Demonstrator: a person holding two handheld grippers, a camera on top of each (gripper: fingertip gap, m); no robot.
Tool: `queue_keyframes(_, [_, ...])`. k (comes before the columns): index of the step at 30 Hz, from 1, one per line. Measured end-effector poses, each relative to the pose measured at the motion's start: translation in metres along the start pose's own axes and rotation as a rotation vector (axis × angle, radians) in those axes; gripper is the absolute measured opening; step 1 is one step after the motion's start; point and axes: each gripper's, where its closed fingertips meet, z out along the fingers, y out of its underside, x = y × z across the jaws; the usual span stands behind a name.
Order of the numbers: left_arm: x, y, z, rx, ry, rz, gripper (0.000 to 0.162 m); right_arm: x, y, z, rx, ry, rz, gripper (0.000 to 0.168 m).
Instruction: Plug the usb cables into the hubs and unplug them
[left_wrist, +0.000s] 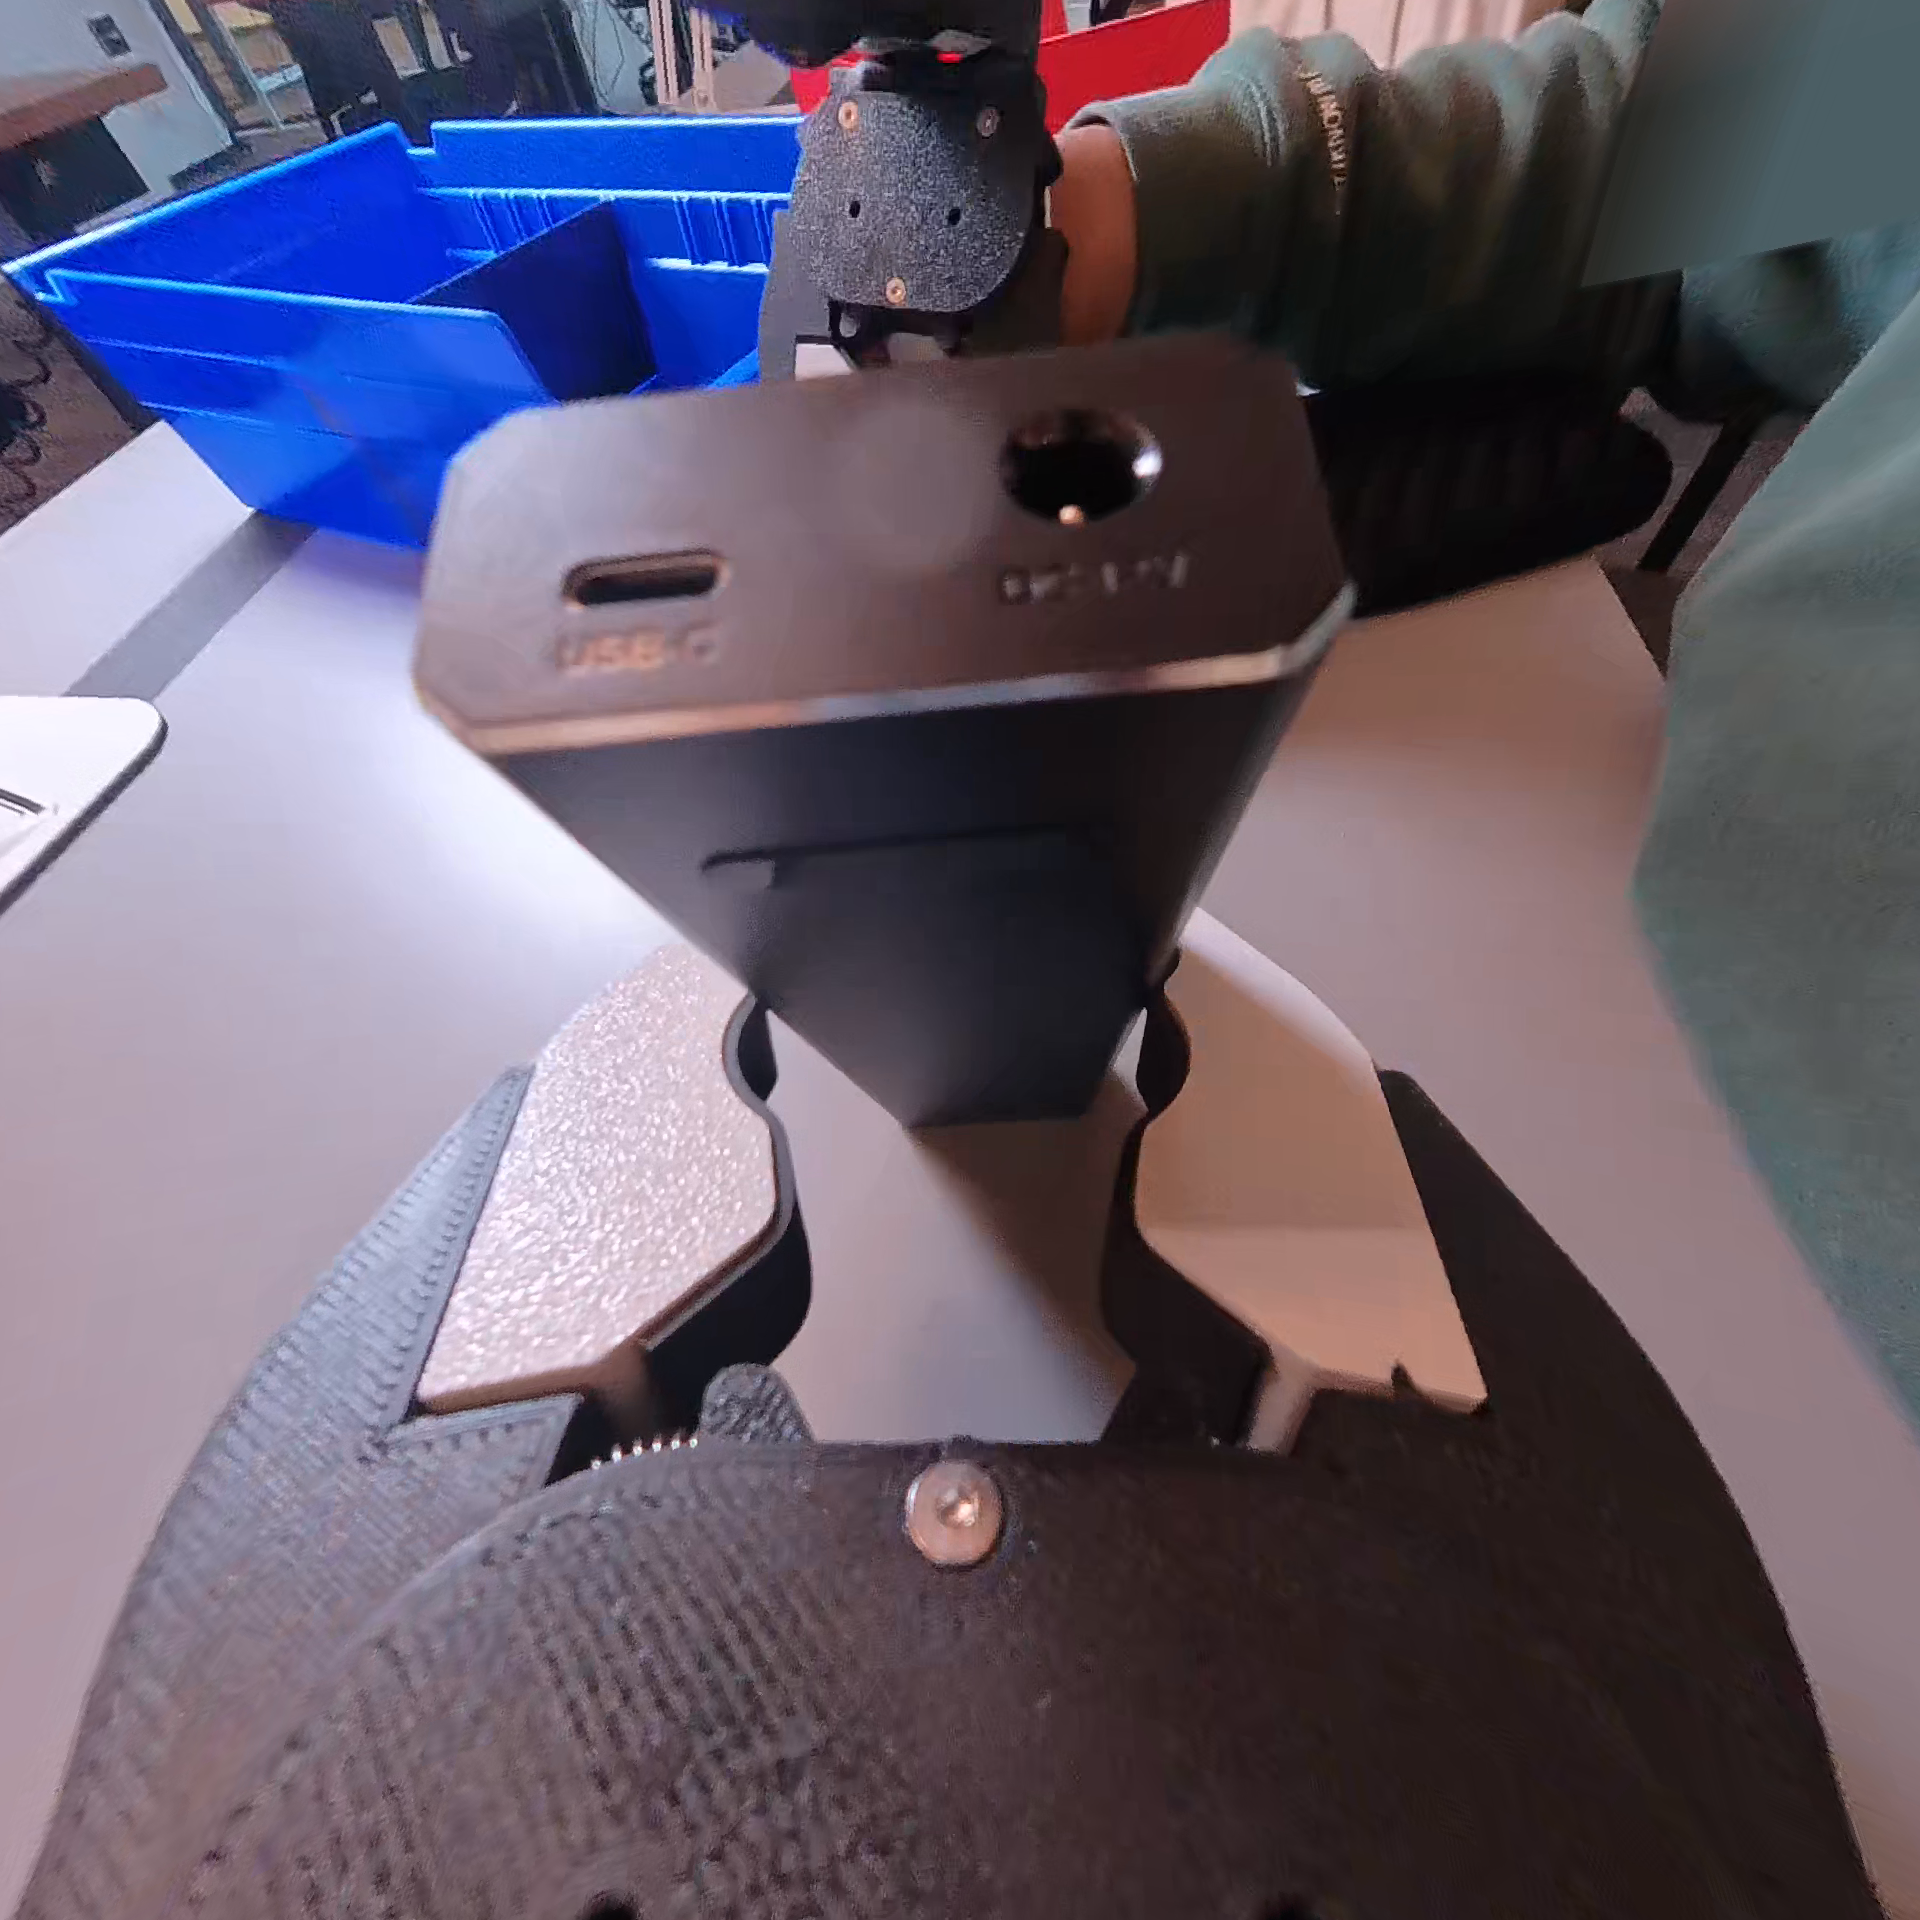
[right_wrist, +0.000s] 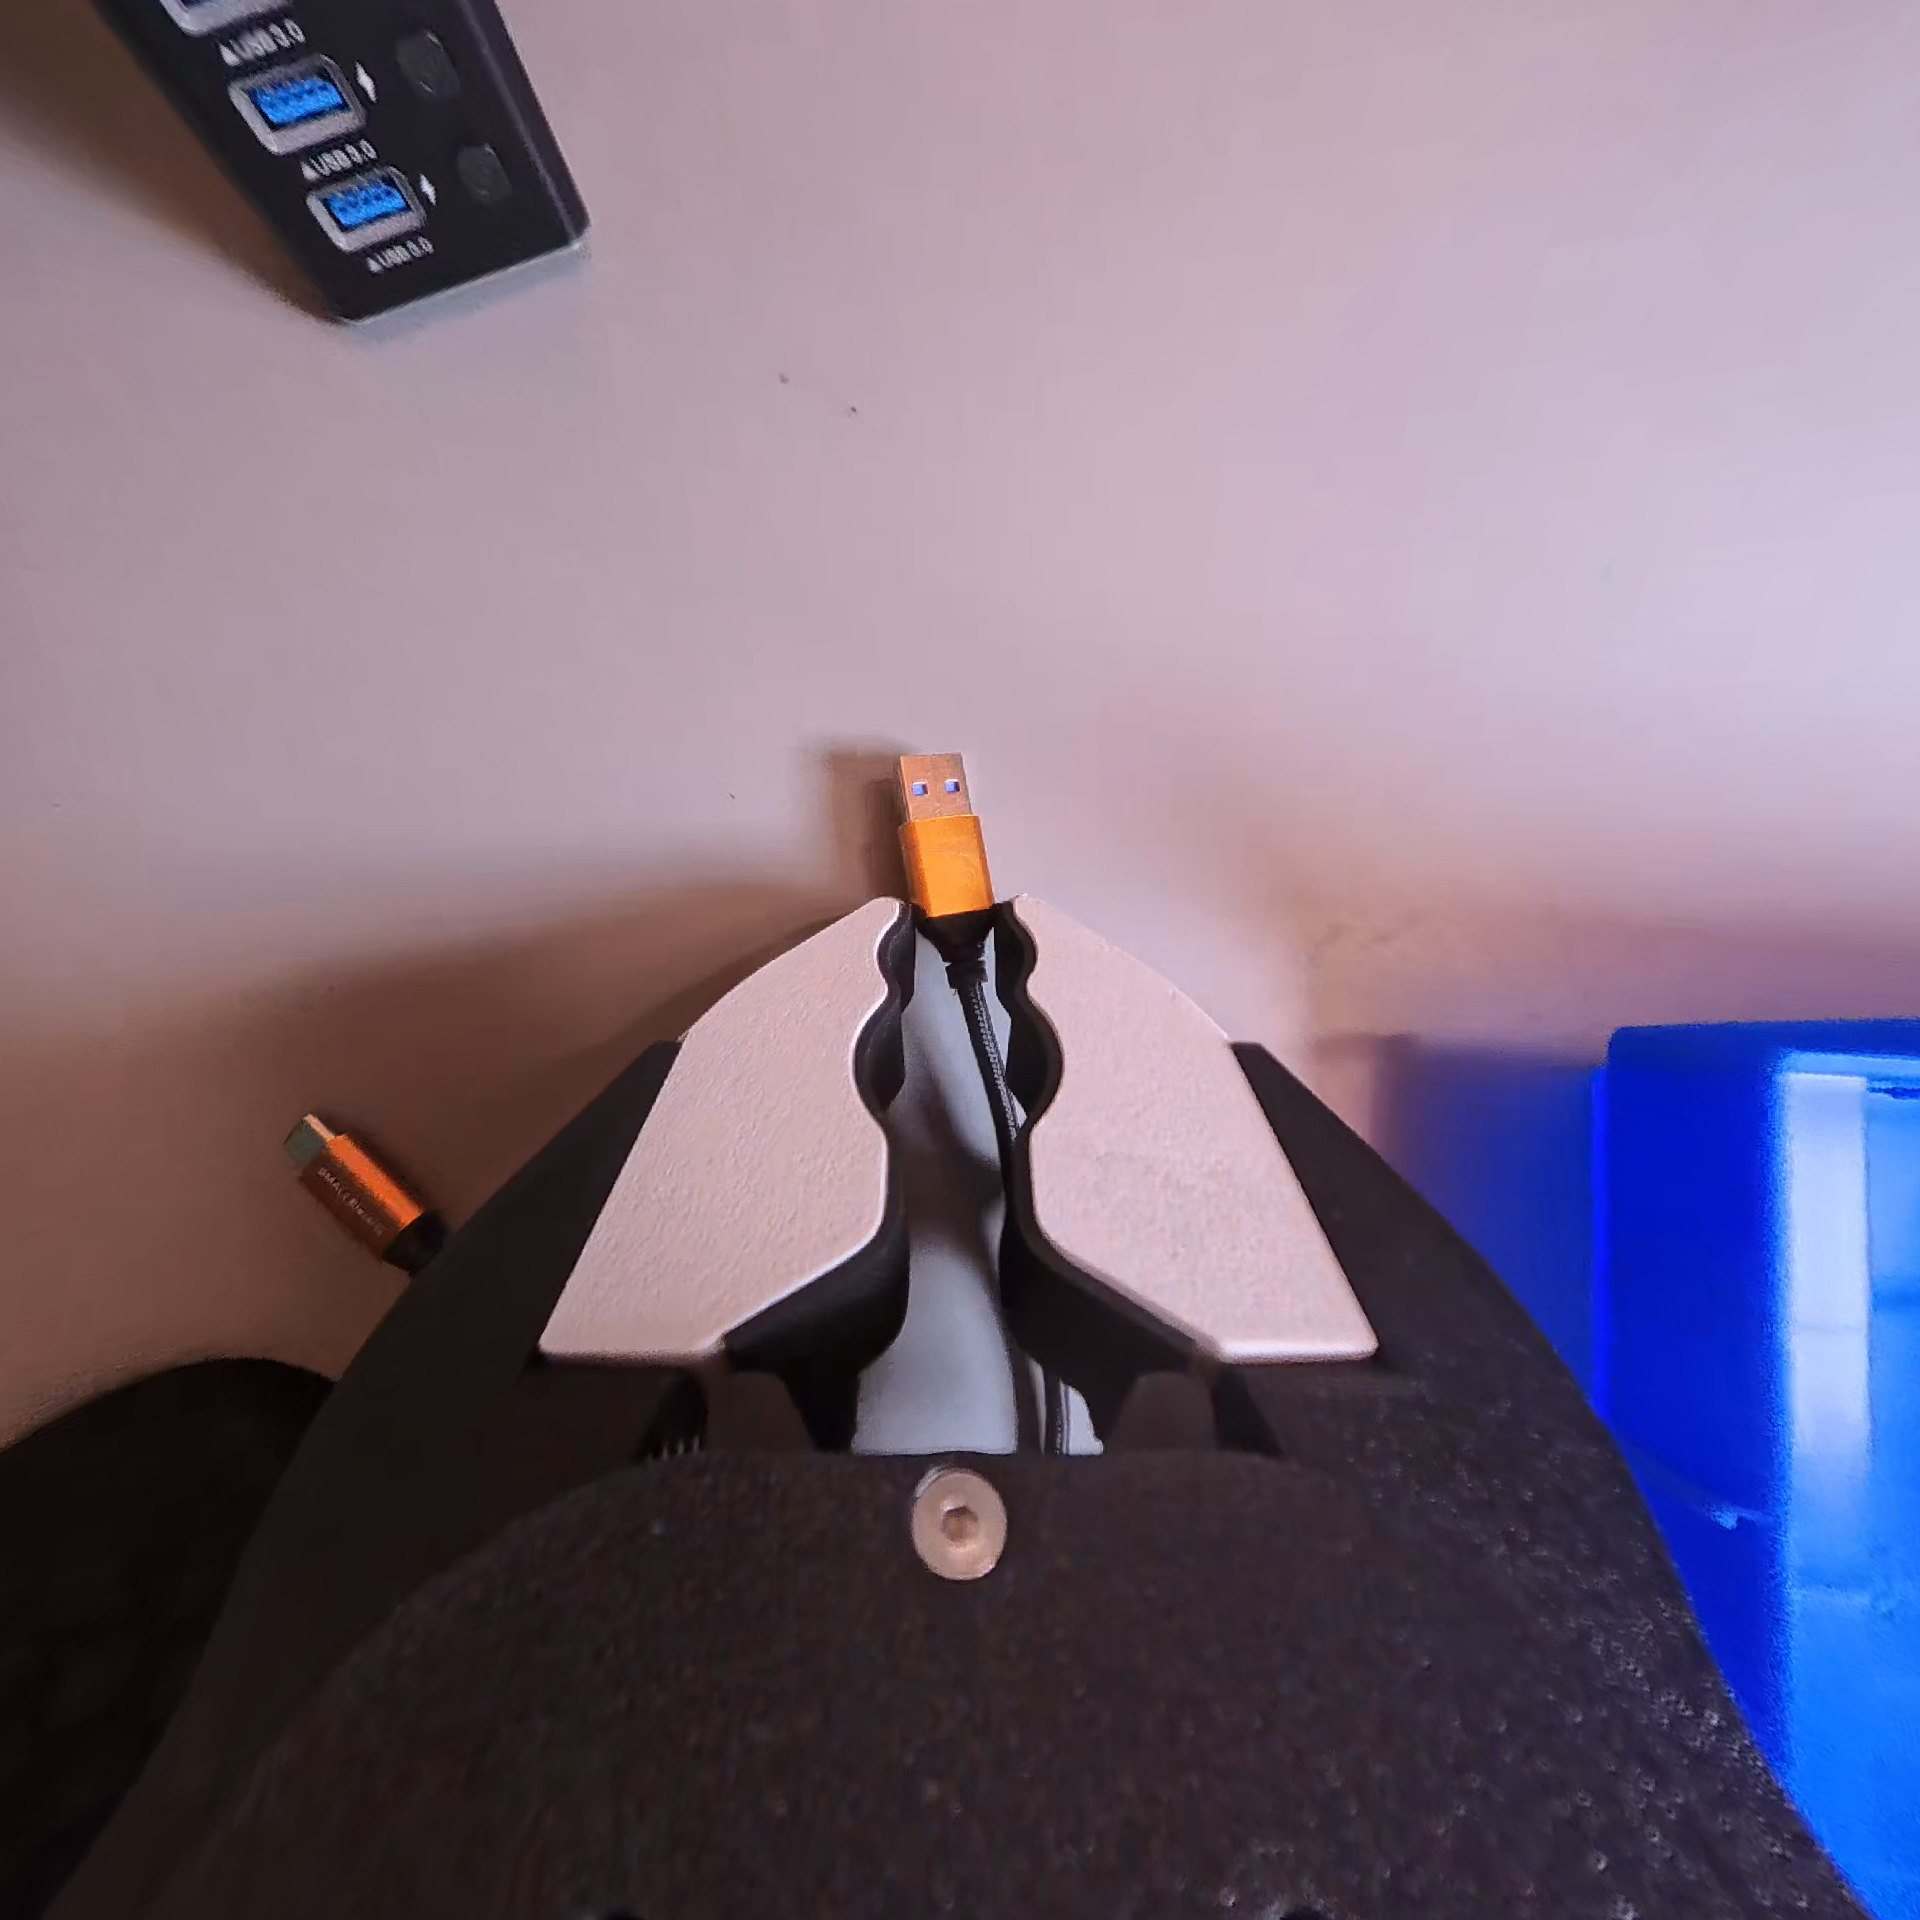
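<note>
Left gripper (left_wrist: 956, 1023) clamps the black USB hub (left_wrist: 883, 644) aloft, end face camera-ward; right gripper (right_wrist: 954, 920) pinches the orange USB-A plug (right_wrist: 943, 862); only its view shows 2 blue ports (right_wrist: 332, 156).

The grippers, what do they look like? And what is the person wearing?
Each gripper, left and right, has a rough black printed body, a silver screw in the middle, two pale grey finger plates and wavy black pads. The person wears a dark green sleeve with small writing on it.
</note>
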Motion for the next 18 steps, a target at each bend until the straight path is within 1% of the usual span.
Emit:
queue_keyframes(4, [-0.003,0.001,0.000,-0.037,-0.039,0.035,0.067,-0.005,-0.009,-0.002,0.055,0.016,-0.018,0.015])
queue_keyframes(6, [-0.003,-0.004,-0.002,-0.011,-0.056,0.070,0.066,-0.008,-0.019,-0.007,0.110,0.029,-0.029,0.015])
queue_keyframes(7, [0.000,-0.010,-0.003,0.033,-0.039,0.052,0.065,-0.010,-0.026,-0.012,0.142,0.039,-0.042,0.015])
queue_keyframes(10, [0.003,-0.026,-0.006,0.117,-0.026,0.057,0.065,-0.021,-0.059,-0.031,0.250,0.077,-0.128,0.015])
queue_keyframes(13, [0.012,-0.036,-0.008,0.195,0.024,0.053,0.065,-0.044,-0.099,-0.051,0.342,0.109,-0.247,0.014])
queue_keyframes(15, [0.015,-0.042,-0.009,0.236,0.040,0.053,0.064,-0.062,-0.117,-0.053,0.335,0.110,-0.332,0.014])
queue_keyframes(18, [0.017,-0.042,-0.008,0.243,0.052,0.041,0.065,-0.083,-0.129,-0.042,0.271,0.106,-0.411,0.015])
